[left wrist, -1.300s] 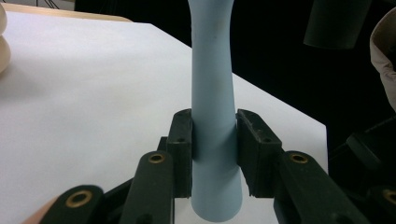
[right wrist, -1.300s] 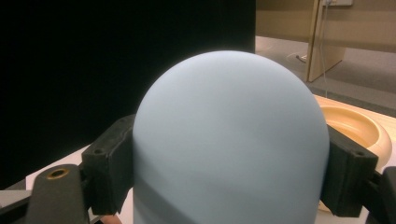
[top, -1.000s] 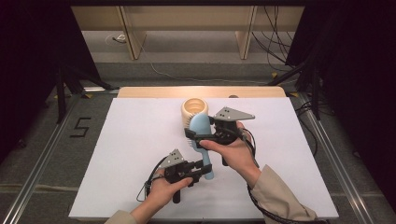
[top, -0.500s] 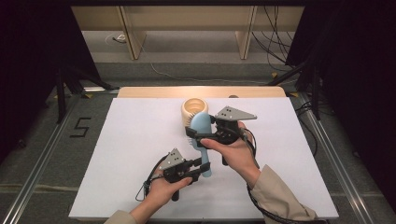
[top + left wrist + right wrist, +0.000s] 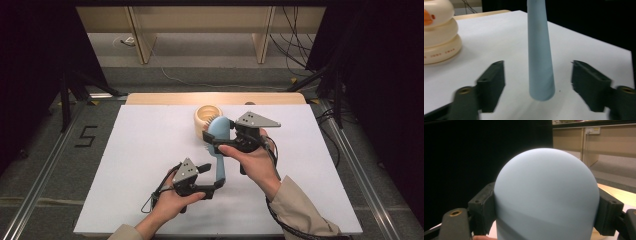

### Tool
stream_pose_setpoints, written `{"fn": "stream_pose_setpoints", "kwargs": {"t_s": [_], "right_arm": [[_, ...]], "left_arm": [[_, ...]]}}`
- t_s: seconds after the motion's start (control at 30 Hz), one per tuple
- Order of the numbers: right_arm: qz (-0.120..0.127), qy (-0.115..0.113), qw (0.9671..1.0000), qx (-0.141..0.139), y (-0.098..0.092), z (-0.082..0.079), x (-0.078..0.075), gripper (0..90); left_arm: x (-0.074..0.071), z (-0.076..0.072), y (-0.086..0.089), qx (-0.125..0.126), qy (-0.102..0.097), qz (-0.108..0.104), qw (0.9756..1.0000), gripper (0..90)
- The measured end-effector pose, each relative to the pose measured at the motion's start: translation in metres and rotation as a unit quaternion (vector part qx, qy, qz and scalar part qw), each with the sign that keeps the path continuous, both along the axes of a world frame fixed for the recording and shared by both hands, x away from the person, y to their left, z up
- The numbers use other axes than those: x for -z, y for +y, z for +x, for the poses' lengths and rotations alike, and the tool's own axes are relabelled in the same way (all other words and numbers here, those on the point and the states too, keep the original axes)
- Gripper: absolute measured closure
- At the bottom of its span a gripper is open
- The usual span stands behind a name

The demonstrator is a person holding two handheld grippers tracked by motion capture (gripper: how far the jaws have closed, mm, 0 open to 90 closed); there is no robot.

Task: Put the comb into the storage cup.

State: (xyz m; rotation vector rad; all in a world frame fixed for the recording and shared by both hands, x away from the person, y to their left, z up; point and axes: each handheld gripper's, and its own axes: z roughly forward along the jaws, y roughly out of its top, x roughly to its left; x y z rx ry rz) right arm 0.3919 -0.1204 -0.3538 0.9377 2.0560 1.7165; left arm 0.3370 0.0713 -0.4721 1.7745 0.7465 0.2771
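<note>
A light blue hairbrush (image 5: 219,131) hangs over the white table (image 5: 145,150), head toward the far side and handle toward me. My right gripper (image 5: 216,142) is shut on the brush head (image 5: 546,195), one black jaw pressed to each side of its rounded back. At the handle's end my left gripper (image 5: 212,177) has just been opening. In the left gripper view the tapered handle (image 5: 540,62) stands between the spread jaws of the left gripper (image 5: 537,85), with a gap on both sides. Just behind the brush head stands a cream ringed holder (image 5: 204,116).
The cream holder (image 5: 439,37) has stacked rounded rings and an orange mark, and stands close to the left of the handle. The table's wooden far edge (image 5: 215,98) borders a dark floor with cables. White table surface lies to the left and right of both hands.
The left gripper's jaws, shut on the handle's end before, have spread apart and let go of it. Both hands and the brush have stayed where they were.
</note>
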Motion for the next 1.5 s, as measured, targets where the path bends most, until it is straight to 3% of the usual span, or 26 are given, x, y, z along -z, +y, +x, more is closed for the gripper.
{"fn": "stream_pose_setpoints", "kwargs": {"t_s": [0.2,0.37,0.63,0.87,1.5], "right_arm": [[0.009,-0.010,0.9997,0.020,-0.007,0.003,-0.002,21.2],[0.014,-0.018,0.9992,0.031,-0.013,0.004,-0.005,21.2],[0.016,-0.027,0.9986,0.043,-0.019,0.006,-0.008,21.2],[0.015,-0.033,0.9979,0.053,-0.023,0.008,-0.008,21.2],[0.019,-0.043,0.9956,0.080,-0.037,0.015,-0.011,21.2]], "left_arm": [[-0.005,-0.001,0.012,-0.013,-0.009,0.043,0.9990,0.0],[-0.009,0.000,0.032,-0.035,-0.017,0.059,0.9975,0.0],[-0.007,-0.005,0.067,-0.075,-0.033,0.059,0.9950,0.0],[-0.004,-0.008,0.088,-0.101,-0.044,0.055,0.9924,0.0],[0.000,-0.001,0.098,-0.118,-0.056,0.060,0.9896,0.0]]}}
